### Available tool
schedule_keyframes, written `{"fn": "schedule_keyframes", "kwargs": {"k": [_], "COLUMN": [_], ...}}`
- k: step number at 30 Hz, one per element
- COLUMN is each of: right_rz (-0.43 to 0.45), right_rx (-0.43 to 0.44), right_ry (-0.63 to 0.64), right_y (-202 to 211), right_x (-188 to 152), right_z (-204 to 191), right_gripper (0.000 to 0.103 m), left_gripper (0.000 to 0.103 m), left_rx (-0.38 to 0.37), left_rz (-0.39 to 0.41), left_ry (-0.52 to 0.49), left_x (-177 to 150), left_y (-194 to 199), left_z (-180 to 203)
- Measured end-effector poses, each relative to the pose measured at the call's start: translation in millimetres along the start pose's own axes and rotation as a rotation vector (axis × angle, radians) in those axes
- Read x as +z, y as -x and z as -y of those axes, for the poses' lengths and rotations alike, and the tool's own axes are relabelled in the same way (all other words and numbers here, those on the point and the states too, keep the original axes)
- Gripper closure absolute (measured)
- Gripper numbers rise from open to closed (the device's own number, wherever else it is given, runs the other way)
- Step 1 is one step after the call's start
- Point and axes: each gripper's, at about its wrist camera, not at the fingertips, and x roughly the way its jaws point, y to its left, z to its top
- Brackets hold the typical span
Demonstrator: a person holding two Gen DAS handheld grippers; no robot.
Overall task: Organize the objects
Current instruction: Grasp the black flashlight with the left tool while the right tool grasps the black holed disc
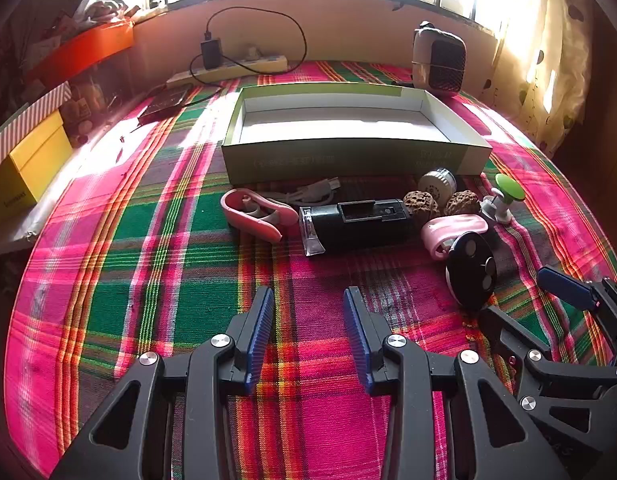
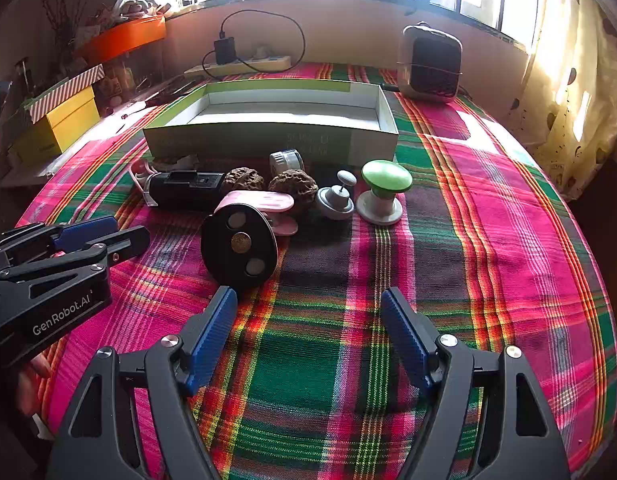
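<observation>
An open, empty green-and-white box (image 1: 348, 152) (image 2: 268, 136) sits on the plaid cloth. In front of it lies a row of small objects: a pink clip (image 1: 252, 212), a white cable (image 1: 312, 194), a black cylinder device (image 1: 356, 224) (image 2: 184, 190), two walnuts (image 1: 422, 204) (image 2: 292, 186), a second pink clip (image 1: 452, 232) (image 2: 264, 204), a black oval disc (image 1: 470, 270) (image 2: 238, 244), a white cap (image 1: 436, 184) (image 2: 286, 160), a grey knob (image 2: 336, 200) and a green-topped knob (image 1: 506, 196) (image 2: 384, 190). My left gripper (image 1: 308, 332) is open and empty, short of the row. My right gripper (image 2: 308, 336) is open and empty, just behind the disc.
A small heater (image 1: 438, 60) (image 2: 428, 64) stands at the back right. A power strip with charger (image 1: 236, 64) lies along the back wall. Yellow and striped boxes (image 1: 32, 148) and an orange box (image 1: 88, 48) are stacked at the left. A curtain (image 2: 568, 80) hangs at the right.
</observation>
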Motion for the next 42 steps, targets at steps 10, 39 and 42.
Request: {"fn": "schedule_keyframes", "kwargs": {"k": [10, 39, 42], "right_rz": [-0.001, -0.049, -0.042], "right_rx": [0.000, 0.095, 0.088], "right_ry": [0.000, 0.102, 0.086], "right_y": [0, -17, -16], "right_x": [0, 27, 28], "right_z": [-2, -22, -16], "right_gripper": [0.028, 0.042, 0.054], "left_gripper": [0.069, 0.069, 0.069], "left_rx": [0.001, -0.241, -0.258], "left_rz": [-0.002, 0.074, 0.080], "left_ry": [-0.001, -0.198, -0.238], "left_x": [1, 31, 40], "left_y": [0, 11, 5], "left_z": [0, -9, -5]}}
